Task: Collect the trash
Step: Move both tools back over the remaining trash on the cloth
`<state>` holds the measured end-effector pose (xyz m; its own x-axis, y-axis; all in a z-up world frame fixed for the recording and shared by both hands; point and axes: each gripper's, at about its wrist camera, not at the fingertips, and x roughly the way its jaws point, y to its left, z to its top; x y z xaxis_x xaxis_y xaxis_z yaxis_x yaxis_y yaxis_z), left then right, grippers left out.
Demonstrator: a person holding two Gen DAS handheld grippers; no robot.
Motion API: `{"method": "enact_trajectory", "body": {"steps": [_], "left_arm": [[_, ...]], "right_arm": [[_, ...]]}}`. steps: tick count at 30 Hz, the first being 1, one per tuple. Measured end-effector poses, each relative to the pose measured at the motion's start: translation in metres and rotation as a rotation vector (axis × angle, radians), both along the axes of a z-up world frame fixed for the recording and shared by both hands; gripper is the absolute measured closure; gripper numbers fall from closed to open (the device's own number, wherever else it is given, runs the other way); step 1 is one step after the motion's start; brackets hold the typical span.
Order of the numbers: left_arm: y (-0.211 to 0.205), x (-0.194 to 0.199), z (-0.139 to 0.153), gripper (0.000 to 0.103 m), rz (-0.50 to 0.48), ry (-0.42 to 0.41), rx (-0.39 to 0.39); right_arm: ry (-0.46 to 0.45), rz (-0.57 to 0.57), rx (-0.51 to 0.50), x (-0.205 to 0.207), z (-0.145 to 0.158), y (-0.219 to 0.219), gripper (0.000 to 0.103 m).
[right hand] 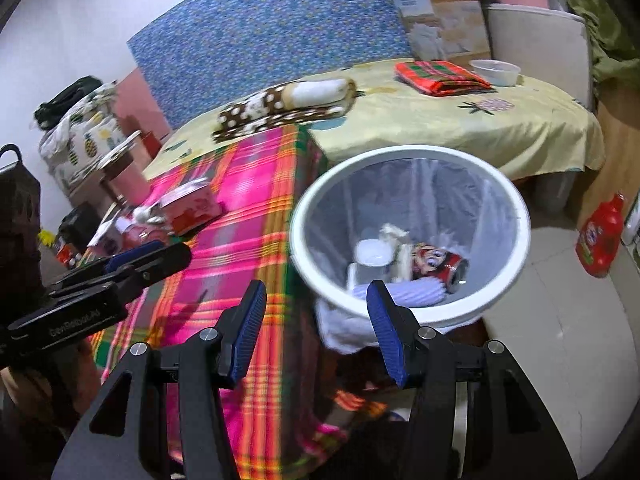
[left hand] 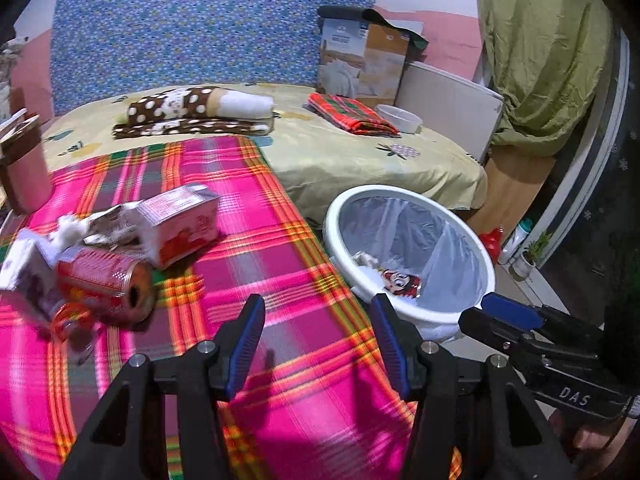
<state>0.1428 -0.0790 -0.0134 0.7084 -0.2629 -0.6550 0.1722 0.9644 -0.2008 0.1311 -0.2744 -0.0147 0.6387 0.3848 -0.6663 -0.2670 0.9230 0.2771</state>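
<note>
A bedroom is seen, with a table (left hand: 280, 216) under a pink plaid cloth set against a bed (left hand: 352, 152). The trash lies at the table's left end: a red can (left hand: 108, 284) on its side, a red-and-white carton (left hand: 180, 224) behind it, with crumpled paper beside them. All of it is well left of the left gripper (left hand: 316, 344), whose fingers (left hand: 246, 344) are spread open and empty above the cloth. A white bin (right hand: 412, 236) with a clear liner is placed beside the table; a can and paper are seen inside. The right gripper (right hand: 316, 332) is held near the bin's rim, its fingers parted with nothing between them.
</note>
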Motion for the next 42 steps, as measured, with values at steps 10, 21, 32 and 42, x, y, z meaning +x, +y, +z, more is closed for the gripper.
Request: {"method": "enact_trajectory", "body": {"steps": [10, 21, 32, 42], "left_arm": [[0.042, -0.026, -0.009, 0.046, 0.100, 0.011, 0.005], [0.074, -0.047, -0.015, 0.046, 0.192, 0.016, 0.014], [0.103, -0.056, -0.020, 0.046, 0.262, 0.024, 0.021], [0.147, -0.052, -0.017, 0.046, 0.367, 0.012, 0.029]], "right_arm": [[-0.009, 0.085, 0.015, -0.009, 0.002, 0.033, 0.049], [-0.008, 0.156, 0.018, -0.017, 0.001, 0.061, 0.049], [0.001, 0.232, 0.011, -0.016, -0.003, 0.088, 0.049], [-0.016, 0.316, 0.000, -0.003, 0.000, 0.117, 0.049]]}}
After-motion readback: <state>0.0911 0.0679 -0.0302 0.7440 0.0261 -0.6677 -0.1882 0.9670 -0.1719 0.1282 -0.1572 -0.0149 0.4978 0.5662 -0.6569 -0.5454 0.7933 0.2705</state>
